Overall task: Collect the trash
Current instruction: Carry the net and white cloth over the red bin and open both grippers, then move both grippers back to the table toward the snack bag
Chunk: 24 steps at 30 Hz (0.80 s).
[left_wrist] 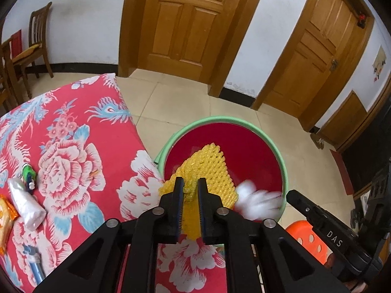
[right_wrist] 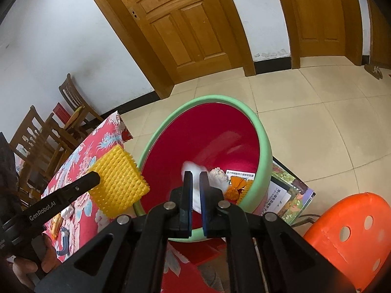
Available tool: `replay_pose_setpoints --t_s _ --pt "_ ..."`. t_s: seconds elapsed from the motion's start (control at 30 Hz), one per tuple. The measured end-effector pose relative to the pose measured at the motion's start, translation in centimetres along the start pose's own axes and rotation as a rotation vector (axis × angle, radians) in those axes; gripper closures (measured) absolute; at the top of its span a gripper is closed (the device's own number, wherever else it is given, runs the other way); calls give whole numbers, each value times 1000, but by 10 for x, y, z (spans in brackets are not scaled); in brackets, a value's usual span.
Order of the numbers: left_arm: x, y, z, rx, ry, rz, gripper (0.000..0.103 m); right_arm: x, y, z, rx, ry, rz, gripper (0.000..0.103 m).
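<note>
The bench [left_wrist: 73, 146], draped in a red cloth printed with peonies and phoenixes, stands hard against a green-rimmed, red-lined bucket [right_wrist: 265, 151] on the tiled floor, presumably so that rubbish can go straight from one into the other. An orange plastic stool [right_wrist: 347, 222] sits beside the bucket.

The left tongs [left_wrist: 190, 183] reach out over the bucket's rim with a yellow foam fruit net [left_wrist: 207, 168] between narrowly parted jaws; the pads look to be just at its sides, so I judge it pinched or barely let go. The right tongs [right_wrist: 194, 175] are nearly closed, with a white wad of tissue [right_wrist: 195, 195], blurred, between them above the bucket's mouth; whether it is gripped or already falling I cannot tell.

Inside the bucket lie a crumpled paper ball [right_wrist: 216, 174], an orange wrapper [right_wrist: 235, 188] and a printed box, its text too small to read. On the bench remain a rolled white plastic bag [left_wrist: 27, 200] and an orange snack packet [left_wrist: 6, 212].

The arms read "GenRobot.AI" and "DAS".
</note>
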<state>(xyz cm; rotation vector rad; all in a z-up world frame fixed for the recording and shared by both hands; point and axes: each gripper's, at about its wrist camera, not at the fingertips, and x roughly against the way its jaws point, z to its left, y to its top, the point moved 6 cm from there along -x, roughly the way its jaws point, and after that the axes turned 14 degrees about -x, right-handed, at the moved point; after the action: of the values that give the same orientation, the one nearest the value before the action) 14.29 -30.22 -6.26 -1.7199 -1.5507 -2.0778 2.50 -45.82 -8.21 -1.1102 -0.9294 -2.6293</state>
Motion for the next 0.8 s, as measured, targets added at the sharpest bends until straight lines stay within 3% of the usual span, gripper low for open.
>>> replay_pose_setpoints --t_s 0.07,0.13,0.33,0.67,0.8 --pt "0 0 1 3 6 4 70 -1 0 1 0 -2 -2 94" --pt "2 0 2 3 13 -3 64 -1 0 1 -4 0 -1 94" --pt "11 -1 5 13 19 -14 64 5 -1 4 -5 8 -7 92" --pt "37 -16 23 55 53 -19 64 19 -10 24 17 57 -9 70" --pt "54 -23 37 76 85 -32 64 23 -16 37 34 74 -5 66"
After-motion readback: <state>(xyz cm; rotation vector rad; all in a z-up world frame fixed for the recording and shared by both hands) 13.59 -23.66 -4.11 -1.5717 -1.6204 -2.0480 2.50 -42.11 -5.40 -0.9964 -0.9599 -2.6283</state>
